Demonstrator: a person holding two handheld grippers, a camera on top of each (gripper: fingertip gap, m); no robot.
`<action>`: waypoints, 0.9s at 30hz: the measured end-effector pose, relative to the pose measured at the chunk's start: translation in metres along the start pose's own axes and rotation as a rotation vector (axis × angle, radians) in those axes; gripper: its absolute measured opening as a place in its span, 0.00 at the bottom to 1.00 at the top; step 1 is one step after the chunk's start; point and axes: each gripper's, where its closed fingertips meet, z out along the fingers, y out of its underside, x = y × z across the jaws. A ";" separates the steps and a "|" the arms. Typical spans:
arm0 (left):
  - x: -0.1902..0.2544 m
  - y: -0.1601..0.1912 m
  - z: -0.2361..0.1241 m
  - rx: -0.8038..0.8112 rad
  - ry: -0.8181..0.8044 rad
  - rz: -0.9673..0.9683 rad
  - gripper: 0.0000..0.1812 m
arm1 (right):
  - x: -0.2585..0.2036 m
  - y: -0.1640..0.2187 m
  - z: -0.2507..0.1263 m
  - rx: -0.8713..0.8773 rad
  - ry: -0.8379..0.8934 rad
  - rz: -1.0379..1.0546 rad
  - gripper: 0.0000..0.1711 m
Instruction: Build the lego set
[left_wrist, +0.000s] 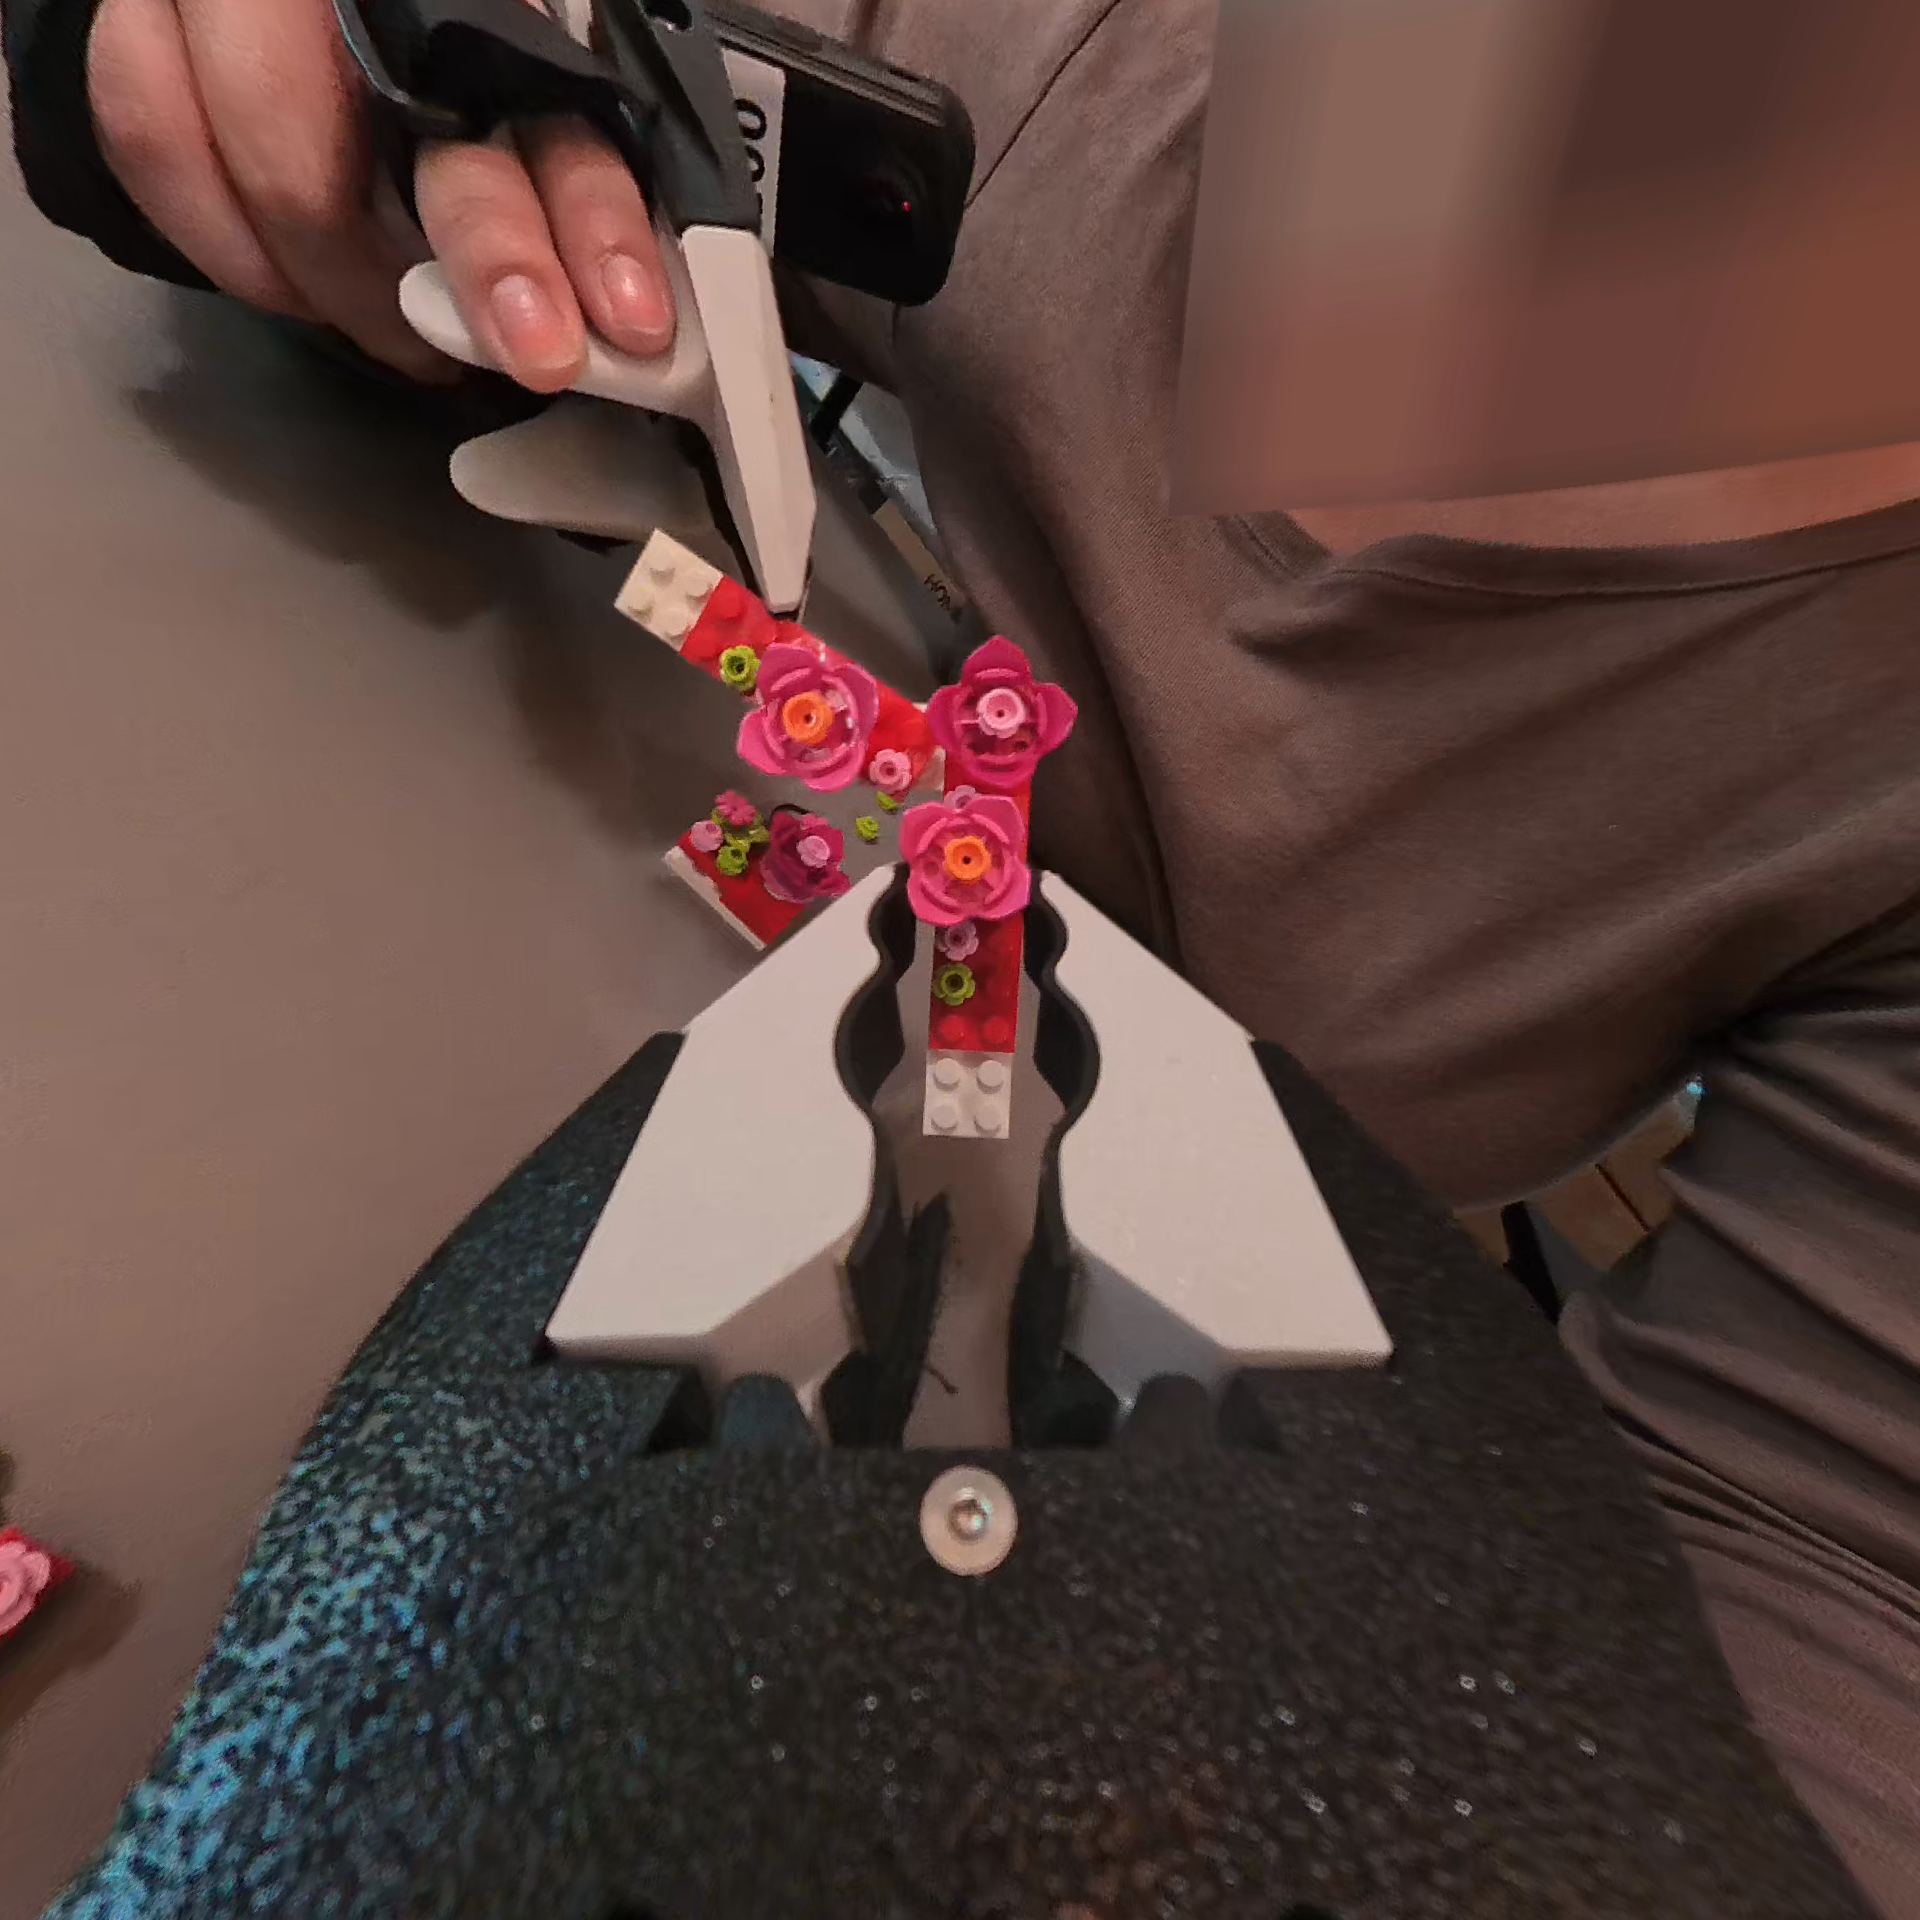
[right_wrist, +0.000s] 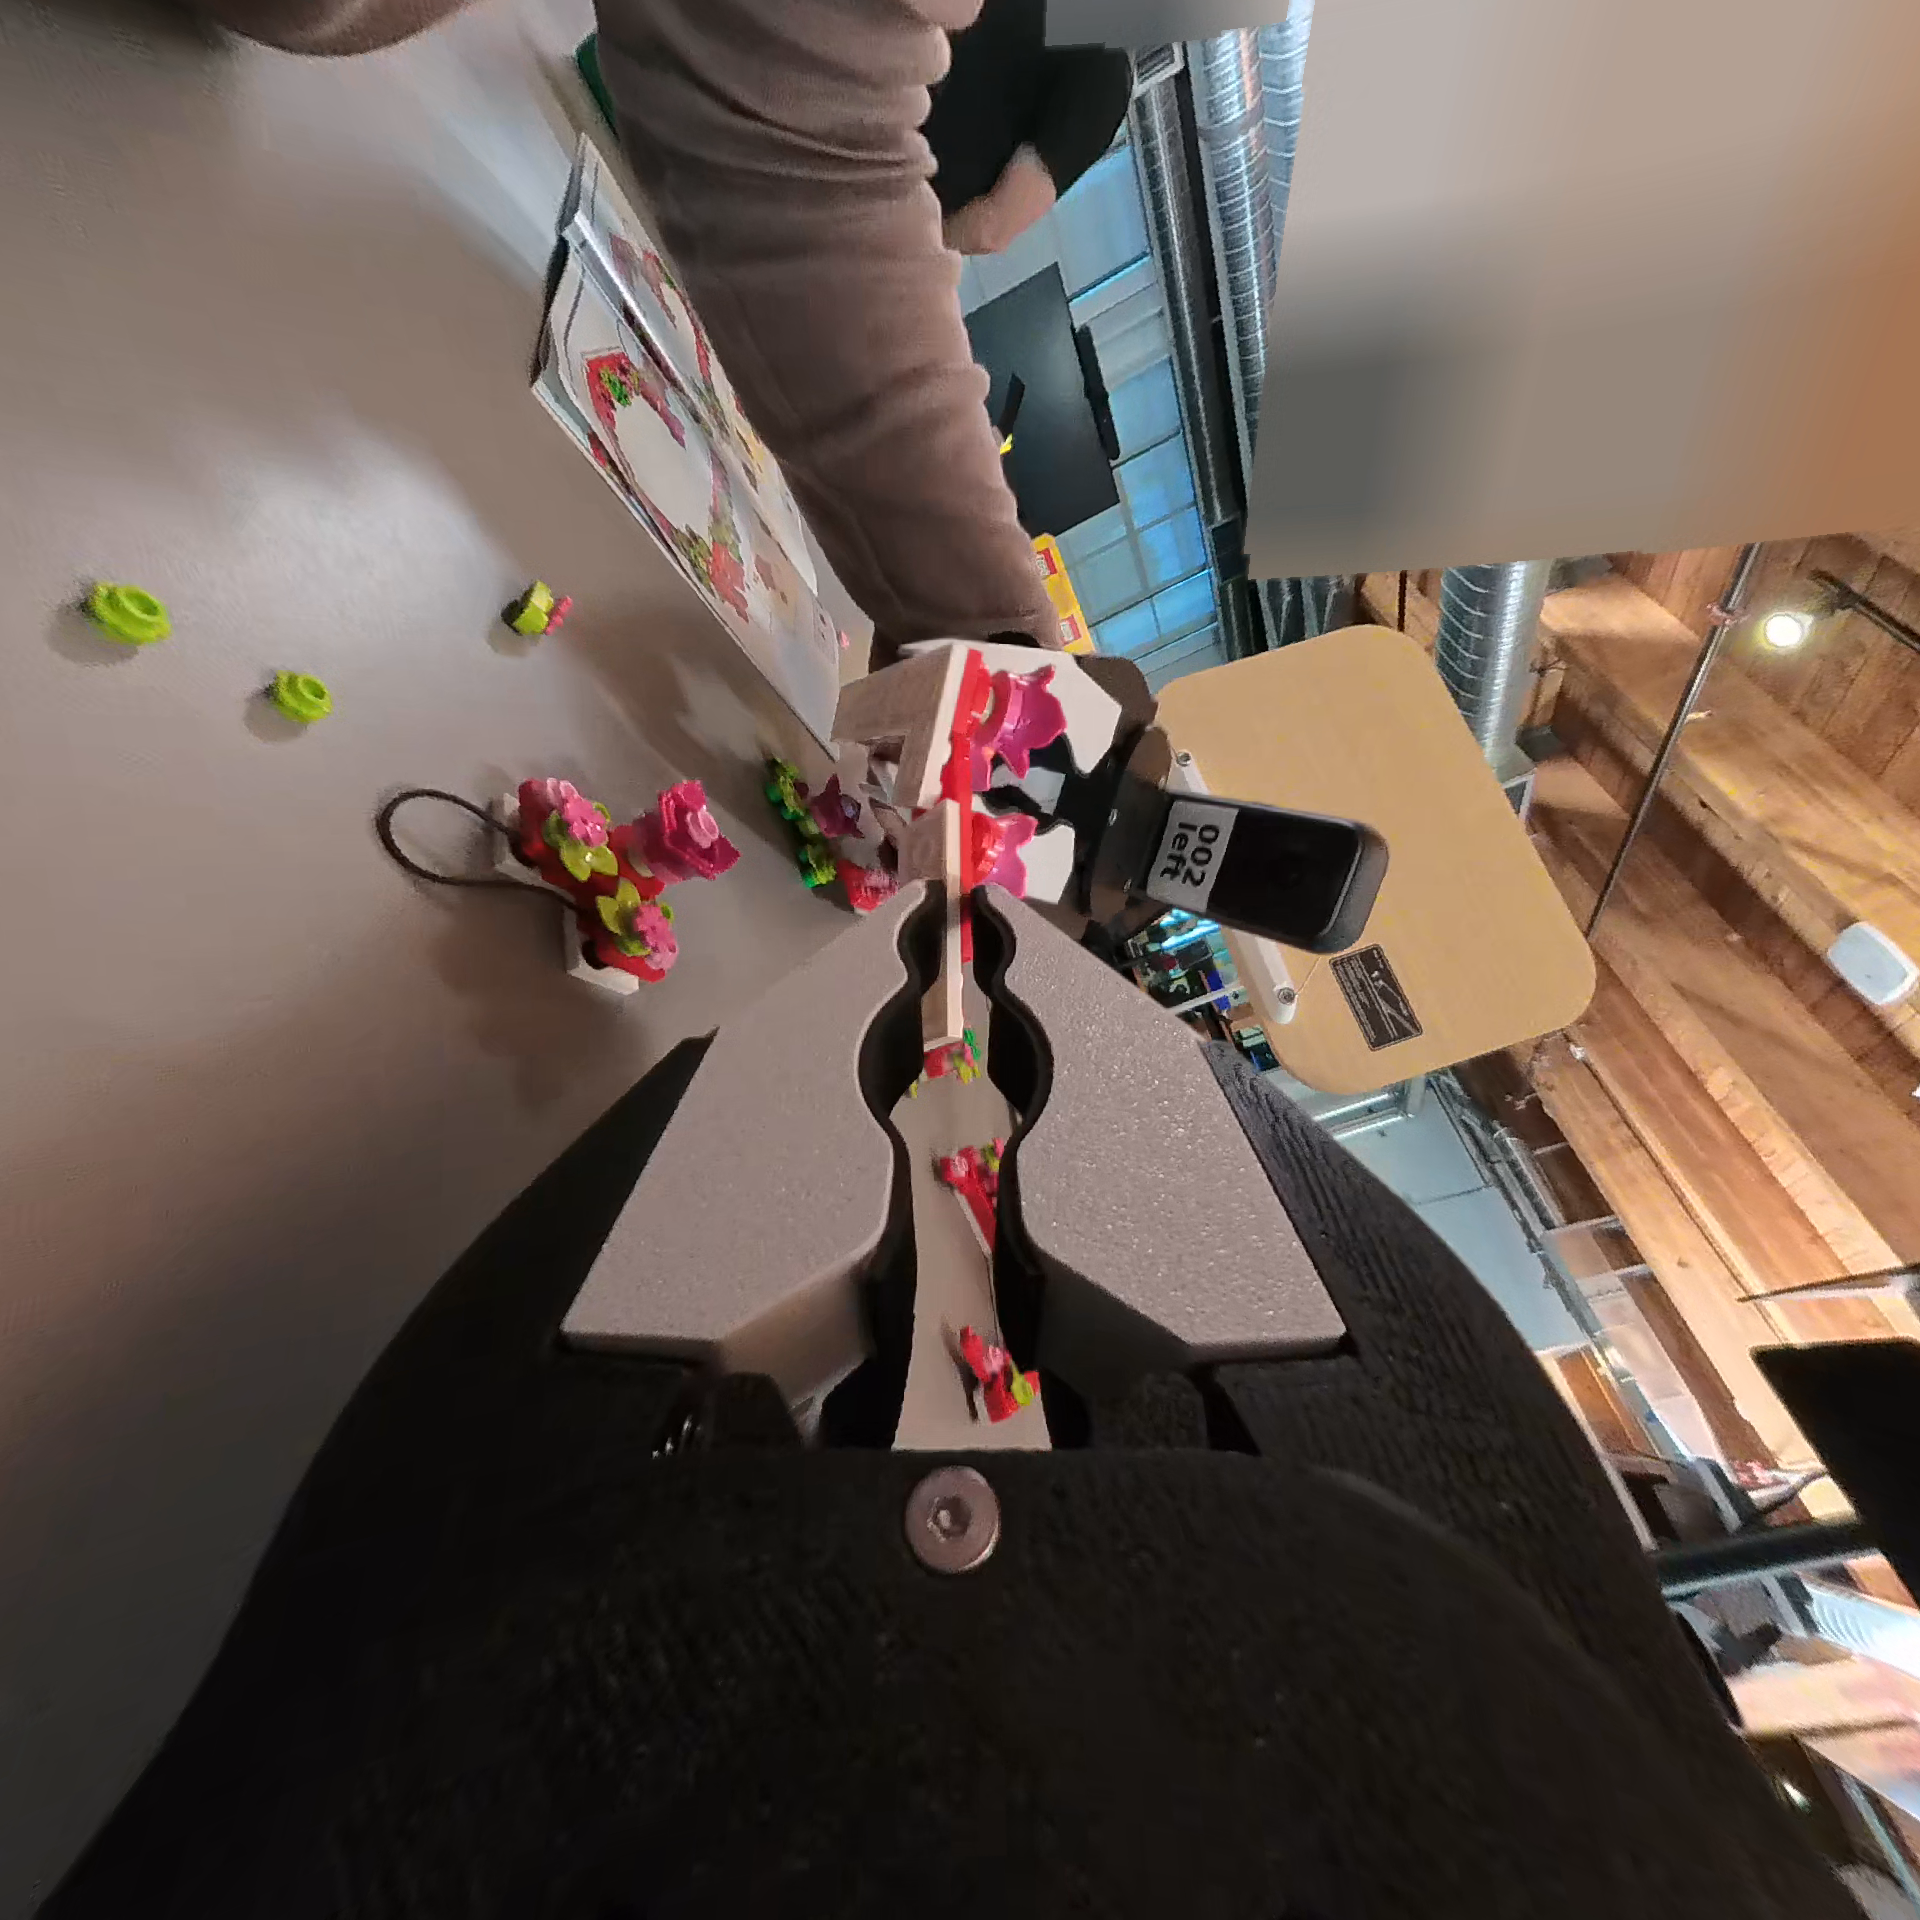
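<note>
Left hand-held gripper (left_wrist: 971, 914) clamps one flowered strip (left_wrist: 971, 997) upright; right hand-held gripper (right_wrist: 961, 914), angled down, apparently pinches a second strip (left_wrist: 727, 623) meeting it above the surface (left_wrist: 260, 831).

Black-bodied gripper (left_wrist: 966, 904), white fingers (left_wrist: 748, 1122), silver screw (left_wrist: 966, 1524)

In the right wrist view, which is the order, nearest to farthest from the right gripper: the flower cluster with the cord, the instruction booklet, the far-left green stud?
1. Flower cluster, on the table left of the right gripper.
2. Instruction booklet, beyond, upper centre.
3. Green stud, far left.
</note>
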 end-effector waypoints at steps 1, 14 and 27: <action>0.002 -0.001 0.000 0.006 0.015 -0.004 0.10 | 0.001 -0.002 0.000 0.006 0.003 0.004 0.02; 0.045 0.001 -0.020 0.108 -0.222 0.078 0.10 | -0.016 0.037 0.006 -0.238 -0.157 -0.013 0.02; 0.115 0.027 -0.009 0.241 -0.536 0.199 0.10 | -0.046 0.062 -0.005 -0.447 -0.398 -0.285 0.05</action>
